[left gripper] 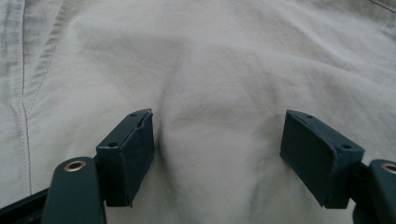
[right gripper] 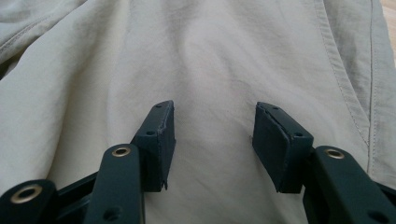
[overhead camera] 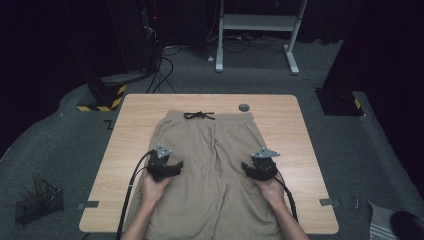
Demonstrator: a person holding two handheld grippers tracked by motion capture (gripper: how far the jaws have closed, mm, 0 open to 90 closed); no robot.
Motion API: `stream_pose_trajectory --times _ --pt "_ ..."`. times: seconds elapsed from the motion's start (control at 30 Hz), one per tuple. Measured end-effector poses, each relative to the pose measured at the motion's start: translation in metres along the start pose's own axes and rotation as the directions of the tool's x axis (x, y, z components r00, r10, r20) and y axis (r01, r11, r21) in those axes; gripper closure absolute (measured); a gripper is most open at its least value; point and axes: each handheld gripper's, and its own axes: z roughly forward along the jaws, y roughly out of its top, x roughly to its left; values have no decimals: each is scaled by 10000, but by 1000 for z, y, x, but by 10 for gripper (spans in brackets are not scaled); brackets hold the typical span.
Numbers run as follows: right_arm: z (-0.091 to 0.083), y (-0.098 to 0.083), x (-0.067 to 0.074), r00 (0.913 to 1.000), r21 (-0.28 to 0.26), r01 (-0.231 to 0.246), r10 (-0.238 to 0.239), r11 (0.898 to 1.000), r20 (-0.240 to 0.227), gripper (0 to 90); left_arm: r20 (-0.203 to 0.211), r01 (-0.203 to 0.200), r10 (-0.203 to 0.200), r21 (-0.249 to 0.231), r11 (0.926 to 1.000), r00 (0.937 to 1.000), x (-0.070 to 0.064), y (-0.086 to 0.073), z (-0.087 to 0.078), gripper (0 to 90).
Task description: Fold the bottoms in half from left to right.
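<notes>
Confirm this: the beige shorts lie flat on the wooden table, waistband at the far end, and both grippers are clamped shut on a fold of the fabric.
Not quite. The shorts do lie on the table, waistband far, but neither gripper is shut. The left gripper and the right gripper both stand open, fabric lying between their jaws; the two gripper views show it.

Beige woven-cloth shorts (overhead camera: 210,165), matt and softly creased with stitched seams, are spread over a pale wood-grain desk (overhead camera: 285,125) with a smooth, low-sheen finish. A black braided drawstring (overhead camera: 199,115) is seen at the waistband. The left claw (left gripper: 217,154) and right claw (right gripper: 212,144) are shown in dark matt plastic, with brass-coloured metal eyelets.
</notes>
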Motion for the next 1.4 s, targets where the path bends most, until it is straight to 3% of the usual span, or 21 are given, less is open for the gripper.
stream_pose_trajectory --times 0.47,1.03,1.1,1.17,1.27,1.3,1.4 --pt "-19 -18 0 9999 0 -108 108 9999 112 488 201 -182 182 9 9998 9996 -17 -5 -6 255" --pt "-50 -45 10 9999 5 -94 94 10000 112 488 762 -362 363 -21 9993 9964 -34 -26 -31 261" --pt "-50 -43 9 10000 120 -28 27 9999 81 480 893 -96 79 187 9998 9960 -31 -22 -31 290" --pt "-49 -39 9 9999 192 100 -102 9998 123 478 1027 124 -134 101 9999 9946 -27 -16 -33 297" --pt "-49 -25 8 9997 -231 208 -205 9995 133 483 942 174 -163 -112 9998 9954 -24 -7 -35 304" --pt "-47 -16 8 9997 -403 190 -184 9990 134 488 865 215 -189 -294 9993 9961 -22 3 -35 307" --pt "-39 -2 6 10000 -447 97 -96 9990 19 495 639 148 -120 -428 9990 9979 -20 17 -30 314"
